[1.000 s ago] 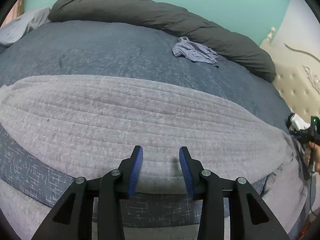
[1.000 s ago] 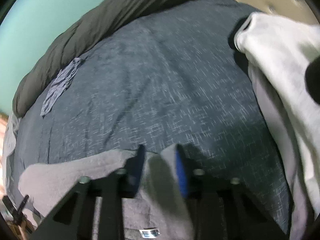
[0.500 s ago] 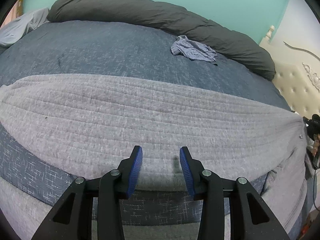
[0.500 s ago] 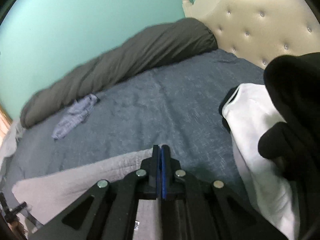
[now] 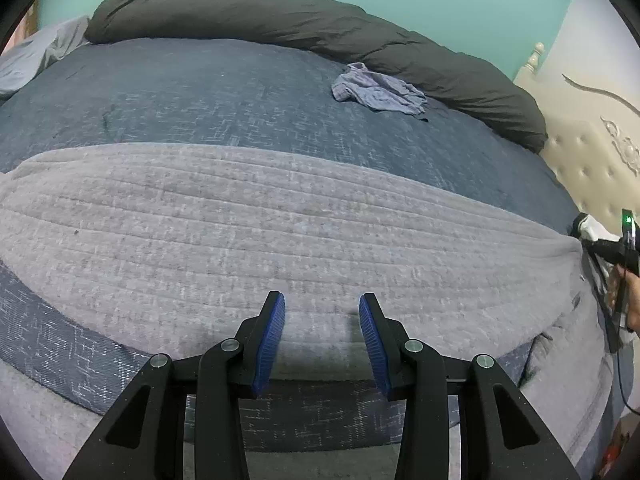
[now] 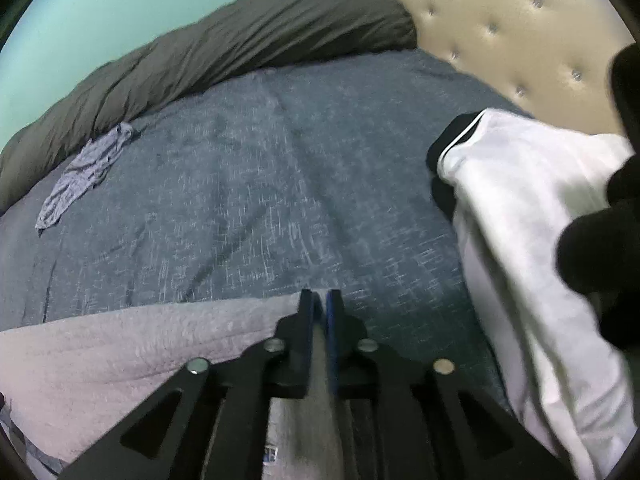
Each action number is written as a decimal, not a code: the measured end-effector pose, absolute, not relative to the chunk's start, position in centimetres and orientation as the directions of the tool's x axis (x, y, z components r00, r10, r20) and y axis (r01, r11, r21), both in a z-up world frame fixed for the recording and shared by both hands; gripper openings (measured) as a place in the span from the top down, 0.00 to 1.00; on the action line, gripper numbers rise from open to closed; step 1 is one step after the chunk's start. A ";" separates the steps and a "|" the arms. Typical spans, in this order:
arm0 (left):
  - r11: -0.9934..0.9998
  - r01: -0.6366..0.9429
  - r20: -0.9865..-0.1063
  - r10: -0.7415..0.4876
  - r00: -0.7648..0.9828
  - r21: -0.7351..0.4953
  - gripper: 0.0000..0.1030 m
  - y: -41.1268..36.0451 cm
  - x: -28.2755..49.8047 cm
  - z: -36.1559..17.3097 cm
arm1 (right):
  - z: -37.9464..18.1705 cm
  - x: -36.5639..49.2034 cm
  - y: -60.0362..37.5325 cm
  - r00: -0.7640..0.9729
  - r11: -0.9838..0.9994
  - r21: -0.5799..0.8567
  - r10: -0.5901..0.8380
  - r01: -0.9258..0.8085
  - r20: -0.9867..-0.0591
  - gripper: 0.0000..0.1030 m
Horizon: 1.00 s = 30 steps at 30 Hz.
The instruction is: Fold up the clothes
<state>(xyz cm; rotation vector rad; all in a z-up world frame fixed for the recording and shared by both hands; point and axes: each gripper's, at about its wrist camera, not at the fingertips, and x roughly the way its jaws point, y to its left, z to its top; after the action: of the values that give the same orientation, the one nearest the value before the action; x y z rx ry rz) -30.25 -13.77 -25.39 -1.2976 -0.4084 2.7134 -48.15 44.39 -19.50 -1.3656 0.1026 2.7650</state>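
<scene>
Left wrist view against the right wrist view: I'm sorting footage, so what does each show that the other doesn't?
Only the left wrist view shows the left gripper, jaws apart over the grey garment, and a hand at the far right.

Only the right wrist view shows the white garment and the right gripper, jaws opening with grey cloth between them.

Both show the blue bedspread, dark duvet, crumpled blue cloth and headboard.
</scene>
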 end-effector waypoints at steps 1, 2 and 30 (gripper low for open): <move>-0.958 0.017 -0.748 0.212 -0.629 -0.286 0.59 -13.7 -30.2 -25.3 | -19.3 -47.7 44.5 -0.606 -0.996 0.031 0.028 -0.086 -0.795 0.69; -0.957 0.014 -0.747 0.216 -0.629 -0.289 0.59 -13.6 -30.1 -25.2 | -19.0 -47.2 44.6 -0.605 -0.995 0.028 0.035 -0.093 -0.795 0.69; -0.955 -0.055 -0.742 0.263 -0.616 -0.293 0.58 -11.7 -24.6 -22.4 | -20.3 -33.3 39.2 -0.456 -0.970 0.107 -0.197 0.216 -0.868 0.71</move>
<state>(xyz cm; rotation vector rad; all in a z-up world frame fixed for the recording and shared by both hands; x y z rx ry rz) -24.56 -11.66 -22.36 -1.2760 -0.3611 2.6498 -33.29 39.21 -20.26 -1.7295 -0.0312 2.9090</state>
